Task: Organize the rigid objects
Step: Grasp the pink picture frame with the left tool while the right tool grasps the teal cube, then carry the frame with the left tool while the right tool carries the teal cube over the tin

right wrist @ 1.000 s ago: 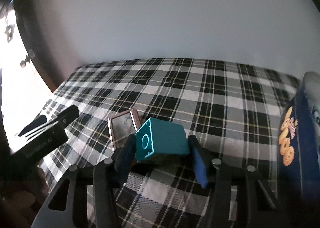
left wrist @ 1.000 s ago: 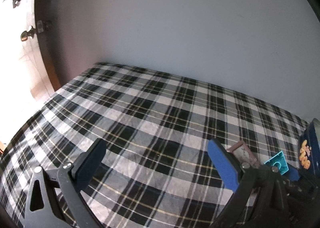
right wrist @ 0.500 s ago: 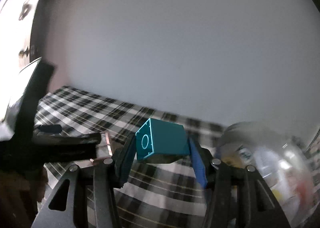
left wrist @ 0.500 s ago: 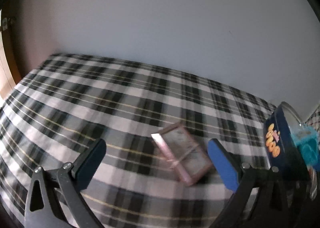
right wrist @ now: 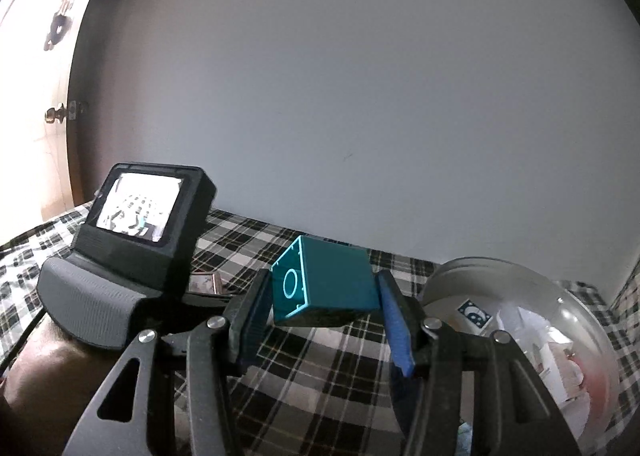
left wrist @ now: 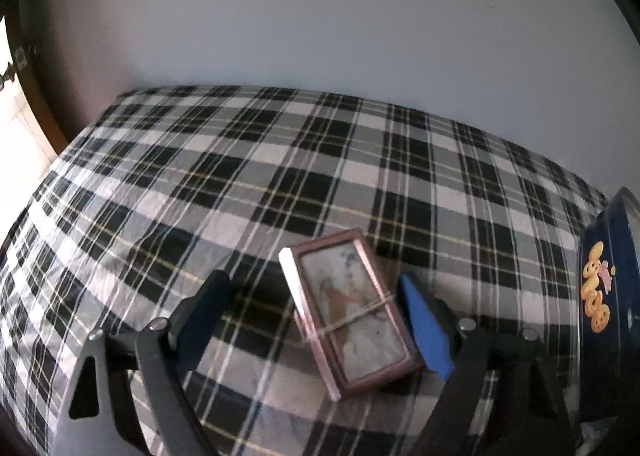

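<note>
A teal block (right wrist: pixel 324 282) is pinched between the jaws of the right gripper (right wrist: pixel 323 320) and held in the air above the checked cloth (left wrist: pixel 248 176), tilted, with its ringed face turned to the left. Just to the right and lower, a clear-domed container (right wrist: pixel 520 336) with a dark blue printed wall (left wrist: pixel 604 296) is seen; whether its top is open cannot be told. The step in hand is judged to be the carrying of the block to that container — a short move rightward and a release over the opening would be called for.

The left gripper (left wrist: pixel 316 316) is held with its jaws spread wide, nothing gripped. Between them, lying flat on the cloth and slightly skewed, a pink-framed flat case (left wrist: pixel 352 312) bound with a thin band is seen. A squaring of the jaws to its long edges is likely needed before it is closed upon.
</note>
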Available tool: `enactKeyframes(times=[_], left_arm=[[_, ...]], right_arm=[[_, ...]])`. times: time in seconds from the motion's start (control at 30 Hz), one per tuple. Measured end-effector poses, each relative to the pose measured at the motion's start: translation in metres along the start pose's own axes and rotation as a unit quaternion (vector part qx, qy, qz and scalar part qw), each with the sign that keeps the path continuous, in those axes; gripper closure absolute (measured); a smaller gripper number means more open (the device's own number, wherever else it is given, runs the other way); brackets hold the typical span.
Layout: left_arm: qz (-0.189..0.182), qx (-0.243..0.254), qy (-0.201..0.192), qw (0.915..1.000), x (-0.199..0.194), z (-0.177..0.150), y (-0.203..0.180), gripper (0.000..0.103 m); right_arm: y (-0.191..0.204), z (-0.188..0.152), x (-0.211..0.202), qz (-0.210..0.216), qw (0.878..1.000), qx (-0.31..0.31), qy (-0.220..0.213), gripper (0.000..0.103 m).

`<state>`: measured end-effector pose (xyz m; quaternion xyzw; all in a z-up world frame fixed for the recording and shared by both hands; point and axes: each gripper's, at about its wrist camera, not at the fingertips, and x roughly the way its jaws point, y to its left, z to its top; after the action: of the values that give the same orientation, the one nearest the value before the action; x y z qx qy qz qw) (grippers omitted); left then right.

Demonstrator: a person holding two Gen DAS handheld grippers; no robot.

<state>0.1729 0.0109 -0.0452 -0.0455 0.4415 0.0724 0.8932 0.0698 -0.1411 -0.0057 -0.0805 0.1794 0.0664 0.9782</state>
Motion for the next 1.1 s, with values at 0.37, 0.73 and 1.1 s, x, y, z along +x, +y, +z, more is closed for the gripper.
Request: enactKeyframes(times=[0.37, 0.73, 1.1], left_arm=[[-0.039, 0.005, -0.027, 0.9989, -0.015, -0.007, 0.019, 0.058], [-0.038, 0.030, -0.142, 0.9886, -0.054, -0.012, 0.004, 0.058], [-0.038, 0.049, -0.178, 0.9821, -0.073, -0.019, -0.012, 0.058]], right_arm=[[-0.004, 0.000, -0.007, -0.005, 1.000, 0.004, -0.016, 0.048], [-0.003, 0.000, -0.028, -0.033, 0.997, 0.005, -0.068, 0.048], [-0.017, -0.003, -0.042, -0.049, 0.996, 0.010, -0.080, 0.048]])
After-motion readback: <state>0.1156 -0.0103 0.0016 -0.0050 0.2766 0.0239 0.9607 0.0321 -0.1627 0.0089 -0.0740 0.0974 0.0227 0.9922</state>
